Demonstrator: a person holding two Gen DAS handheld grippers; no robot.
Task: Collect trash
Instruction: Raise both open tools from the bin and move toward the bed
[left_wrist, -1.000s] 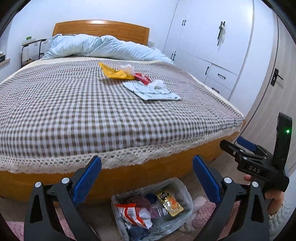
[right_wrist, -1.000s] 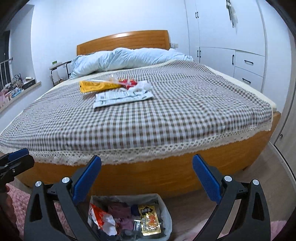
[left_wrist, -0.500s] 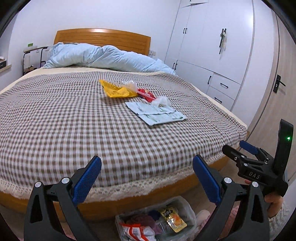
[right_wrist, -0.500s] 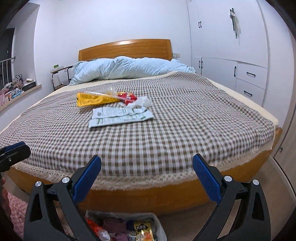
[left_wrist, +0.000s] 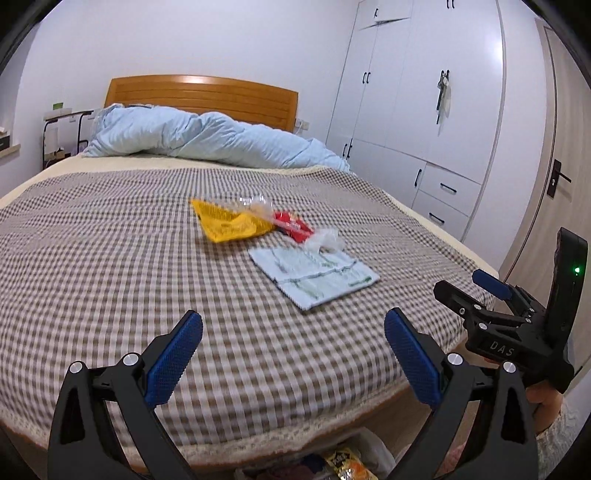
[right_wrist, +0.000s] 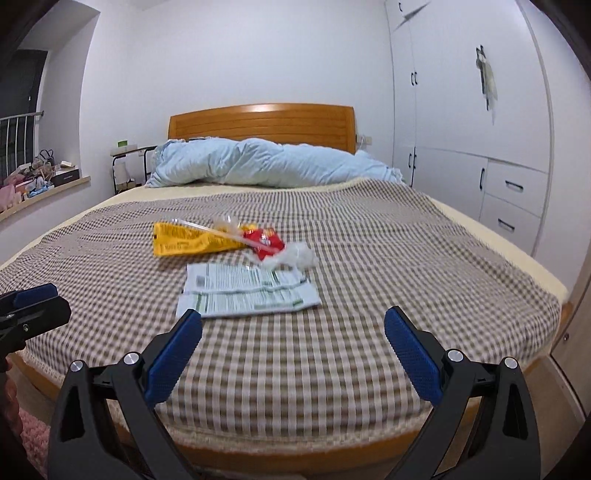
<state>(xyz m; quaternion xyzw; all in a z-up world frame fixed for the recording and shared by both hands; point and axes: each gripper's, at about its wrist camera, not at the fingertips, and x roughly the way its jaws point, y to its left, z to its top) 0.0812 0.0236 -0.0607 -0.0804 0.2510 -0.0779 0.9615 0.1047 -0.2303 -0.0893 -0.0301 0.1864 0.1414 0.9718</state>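
Trash lies in a small heap mid-bed: a yellow wrapper (left_wrist: 231, 223) (right_wrist: 184, 240), a red packet (left_wrist: 293, 226) (right_wrist: 266, 238), crumpled clear plastic (left_wrist: 325, 238) (right_wrist: 295, 256) and a pale printed flat packet (left_wrist: 314, 277) (right_wrist: 247, 291). My left gripper (left_wrist: 293, 332) is open above the bed's near edge, well short of the trash. Over the same edge, nearer the printed packet, my right gripper (right_wrist: 293, 330) is open and holds nothing. It also shows at the right of the left wrist view as the right gripper (left_wrist: 480, 291).
The checked bedspread (left_wrist: 110, 258) covers a wooden bed with a blue duvet (left_wrist: 207, 138) by the headboard. A trash bag's contents (left_wrist: 343, 465) peek out below the bed edge. White wardrobes (left_wrist: 424, 110) line the right wall; a shelf (right_wrist: 40, 184) of items sits left.
Both grippers have risen and moved forward over the bed's edge; the floor bag has dropped almost out of view and the trash heap looks closer. Both stay open.
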